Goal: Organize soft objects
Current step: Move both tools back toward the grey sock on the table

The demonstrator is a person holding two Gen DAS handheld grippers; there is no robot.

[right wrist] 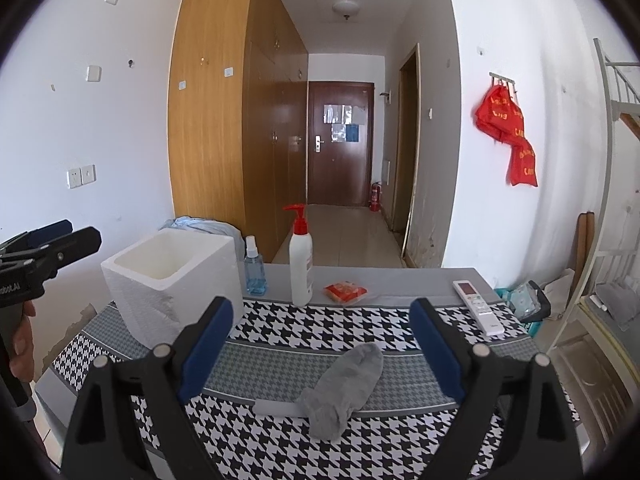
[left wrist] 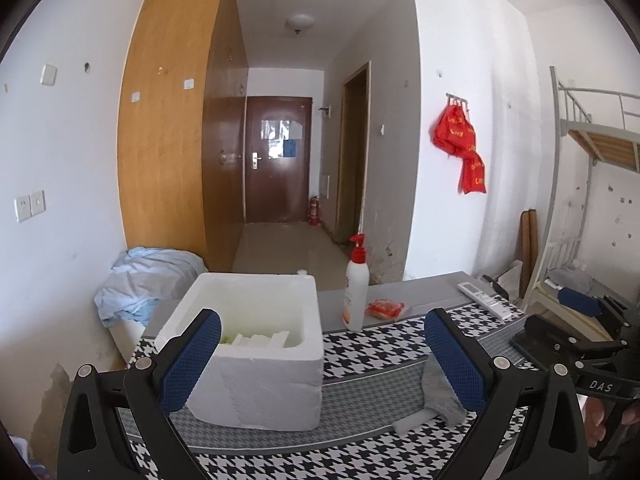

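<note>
A grey sock (right wrist: 342, 388) lies on the houndstooth cloth (right wrist: 320, 332), partly over a small white foam strip (right wrist: 276, 407). My right gripper (right wrist: 322, 344) is open and empty, just above and in front of the sock. A white foam box (left wrist: 256, 344) stands at the left of the table; it holds white foam pieces (left wrist: 264, 339) and something greenish. My left gripper (left wrist: 322, 356) is open and empty, in front of the box. The sock also shows in the left wrist view (left wrist: 438, 394), behind my right finger pad.
A white pump bottle (right wrist: 301, 264), a blue spray bottle (right wrist: 254, 270), a red packet (right wrist: 345, 292) and a white remote (right wrist: 478, 306) stand along the table's far side. A blue cloth heap (left wrist: 148, 280) lies left of the table. A bunk bed (left wrist: 592, 160) stands right.
</note>
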